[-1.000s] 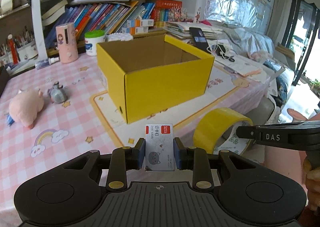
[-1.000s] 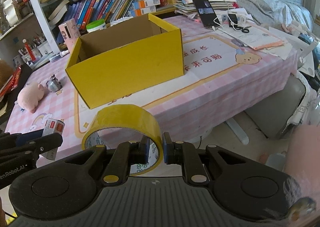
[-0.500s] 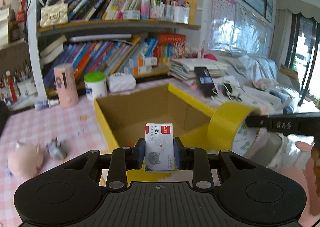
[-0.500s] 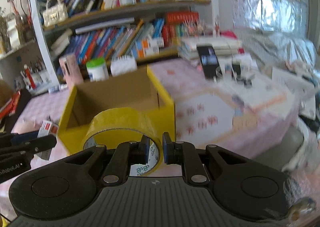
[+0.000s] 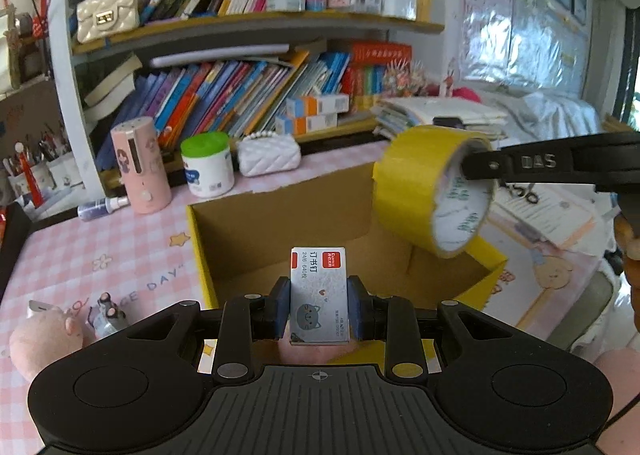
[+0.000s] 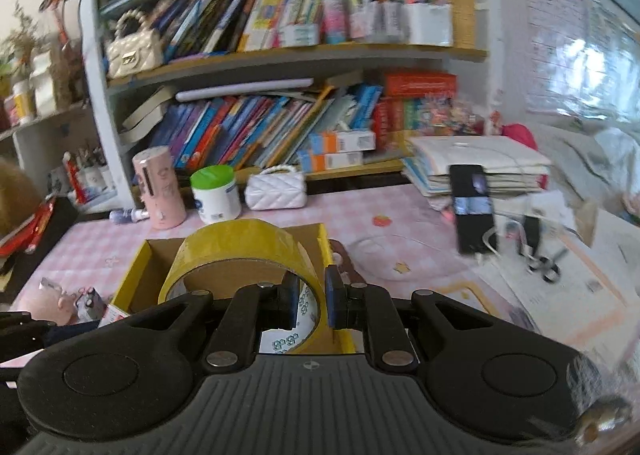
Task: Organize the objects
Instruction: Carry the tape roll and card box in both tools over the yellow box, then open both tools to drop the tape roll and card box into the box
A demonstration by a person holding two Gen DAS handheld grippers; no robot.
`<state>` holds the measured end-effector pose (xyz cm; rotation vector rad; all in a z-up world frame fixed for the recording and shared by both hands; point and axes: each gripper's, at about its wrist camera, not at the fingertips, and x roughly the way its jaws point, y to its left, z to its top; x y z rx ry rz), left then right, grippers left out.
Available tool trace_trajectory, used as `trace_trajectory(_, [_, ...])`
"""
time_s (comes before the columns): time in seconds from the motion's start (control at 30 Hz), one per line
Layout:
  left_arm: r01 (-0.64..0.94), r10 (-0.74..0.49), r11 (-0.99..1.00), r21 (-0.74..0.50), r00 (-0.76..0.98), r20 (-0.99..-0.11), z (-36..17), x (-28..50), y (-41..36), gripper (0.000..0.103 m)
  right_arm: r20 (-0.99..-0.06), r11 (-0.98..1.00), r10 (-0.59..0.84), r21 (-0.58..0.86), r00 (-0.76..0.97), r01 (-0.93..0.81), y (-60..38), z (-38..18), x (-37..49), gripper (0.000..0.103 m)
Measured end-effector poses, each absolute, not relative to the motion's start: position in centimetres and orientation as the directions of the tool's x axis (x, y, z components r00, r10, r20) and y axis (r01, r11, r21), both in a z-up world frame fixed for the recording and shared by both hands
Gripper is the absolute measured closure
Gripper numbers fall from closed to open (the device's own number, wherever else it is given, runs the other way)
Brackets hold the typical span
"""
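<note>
The left claw (image 5: 319, 305) is clamped on a small staple box (image 5: 319, 295), which stands upright between its pads with the red label at the top and a cat drawing lower down. The box is held above the near edge of an open yellow cardboard box (image 5: 280, 231) whose brown inside shows beyond it. To the right, the right claw (image 6: 312, 301) pinches the wall of a yellow tape roll (image 6: 240, 251), one pad inside the ring and one outside; in the left view the roll (image 5: 420, 195) hangs above the box's far right corner. The yellow box sits on a table (image 5: 100, 247) with a pink checked cloth. To its left lie a pink plush pig (image 5: 44, 339) and a small grey figure (image 5: 105, 315). Farther back stand a pink cylinder (image 5: 140, 167), a white jar with a green lid (image 5: 207, 165) and a white quilted purse (image 5: 269, 155), in front of a bookshelf (image 5: 248, 27). On the right of the table a phone (image 6: 472, 207) leans on stacked papers.
</note>
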<state>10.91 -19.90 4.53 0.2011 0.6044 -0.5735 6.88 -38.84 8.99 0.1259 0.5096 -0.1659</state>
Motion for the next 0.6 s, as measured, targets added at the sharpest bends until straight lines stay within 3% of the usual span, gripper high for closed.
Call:
trace_trajectory(0.1, [0.554,-0.420,0.832,0.027,0.661,-0.622,3.6,12.5,-21.2,0.075,-0.529,0.989,-0.080,0.064,0.845,0.134,-39.2,8.1,9.7,0.090])
trace_trajectory(0.27, [0.495,-0.379,0.867,-0.053,0.586,-0.716,1.1,15.6,-22.8,0.075,-0.615,0.997,-0.036,0.027,0.788,0.066,-39.3,5.6,14.5,0.090])
trace_trajectory(0.6, [0.475,-0.289,0.880,0.001,0.537,-0.792,-1.0,18.1,-25.9,0.075,-0.781,0.997,-0.027,-0.066,0.624,-0.041,-38.6,0.6,21.6,0.090])
